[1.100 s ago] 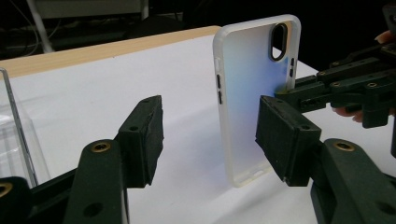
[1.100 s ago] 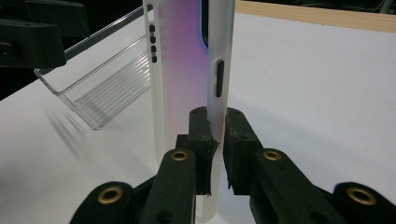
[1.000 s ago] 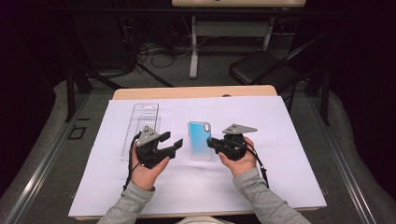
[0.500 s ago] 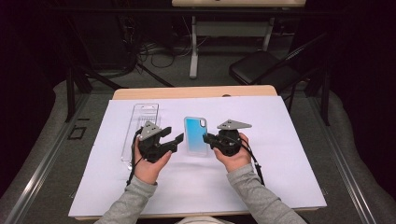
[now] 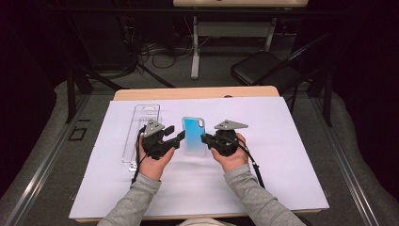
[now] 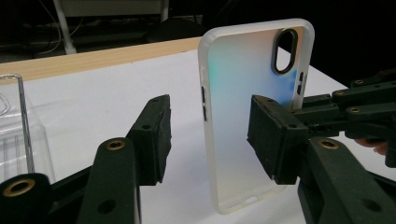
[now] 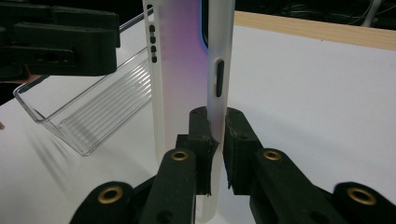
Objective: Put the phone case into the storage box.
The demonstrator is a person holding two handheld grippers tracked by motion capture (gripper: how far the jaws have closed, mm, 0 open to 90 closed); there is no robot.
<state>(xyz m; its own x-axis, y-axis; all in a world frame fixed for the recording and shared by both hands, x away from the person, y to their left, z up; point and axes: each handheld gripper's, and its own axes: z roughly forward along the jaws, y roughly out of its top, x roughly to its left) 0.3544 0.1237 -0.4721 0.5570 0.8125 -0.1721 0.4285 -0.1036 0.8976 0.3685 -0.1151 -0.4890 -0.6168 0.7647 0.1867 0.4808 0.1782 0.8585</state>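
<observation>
A translucent phone case (image 5: 194, 134) with a blue-tinted back is held up off the white sheet. My right gripper (image 5: 206, 139) is shut on its side edge, and the pads (image 7: 201, 135) pinch the rim (image 7: 215, 93). My left gripper (image 5: 178, 139) faces it from the left. Its jaws have just been closing and are still apart. In the left gripper view the case (image 6: 247, 93) stands just past the tips of the left gripper (image 6: 210, 135), its near edge in the gap. Neither pad presses on it. The right gripper (image 6: 355, 107) reaches in from the right.
A clear plastic packaging tray (image 5: 141, 132) lies on the sheet left of my left hand, also seen as the tray (image 7: 93, 116) beyond the case. The white sheet (image 5: 282, 155) covers the wooden table (image 5: 197, 92). A folding chair (image 5: 263, 70) stands beyond the far edge.
My right gripper has carried the case a little left and farther from me, toward the left gripper. The left gripper's jaws have narrowed slightly.
</observation>
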